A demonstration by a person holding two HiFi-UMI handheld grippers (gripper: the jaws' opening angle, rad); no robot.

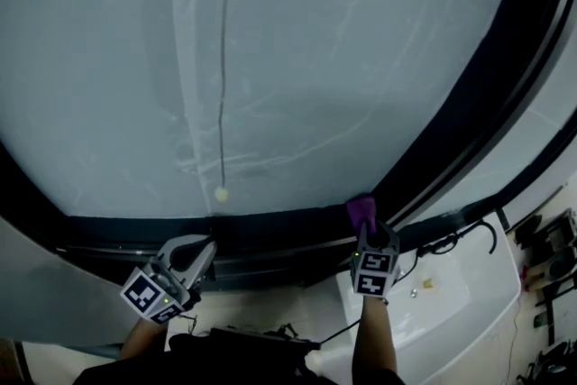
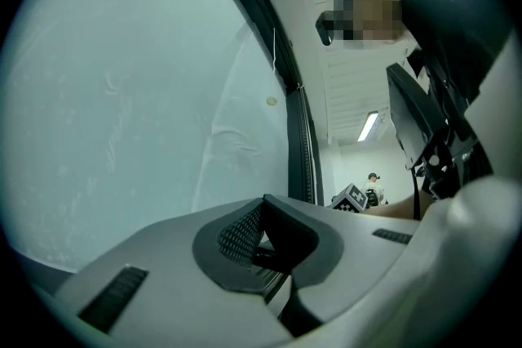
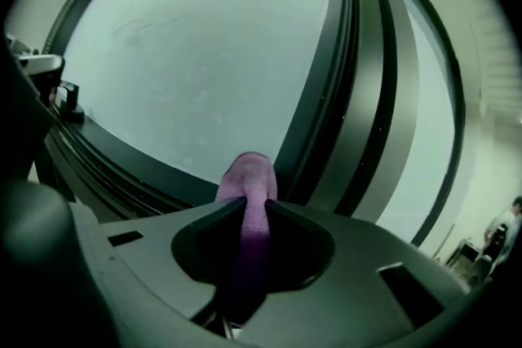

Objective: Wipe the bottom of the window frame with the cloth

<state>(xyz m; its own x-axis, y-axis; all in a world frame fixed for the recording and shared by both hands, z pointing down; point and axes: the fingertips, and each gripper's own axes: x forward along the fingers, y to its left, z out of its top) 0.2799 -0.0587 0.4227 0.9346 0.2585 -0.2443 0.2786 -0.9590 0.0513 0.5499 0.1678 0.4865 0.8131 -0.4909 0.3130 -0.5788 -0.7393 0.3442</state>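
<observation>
Here, the right gripper [image 1: 370,236] is clenched on a purple cloth [image 1: 361,212]; in the right gripper view its jaws press on the cloth [image 3: 249,177] from both sides, and a rounded wad of it stands out past the tips of the right gripper [image 3: 254,206]. In the head view the cloth sits on the dark bottom rail of the window frame [image 1: 270,226], close to the corner where a dark upright member [image 1: 469,113] comes down to meet the rail; the right gripper view shows the wad at the foot of that upright [image 3: 326,118], with the bottom rail [image 3: 122,152] running off to the left; whether the cloth actually presses on the rail cannot be told for certain.

The left gripper [image 1: 208,249] hangs below the rail, well apart from the right one and tilted toward the glass; in the left gripper view its jaws are closed tip to tip with nothing between them, the left gripper [image 2: 262,205] facing the pale window glass [image 2: 139,110].

A thin cord [image 1: 224,59] hangs down in front of the glass [image 1: 361,50]; its small bead [image 1: 221,193] ends just above the rail, between the two grippers. To the right, a black cable [image 1: 455,241] lies on a white ledge [image 1: 469,297].
</observation>
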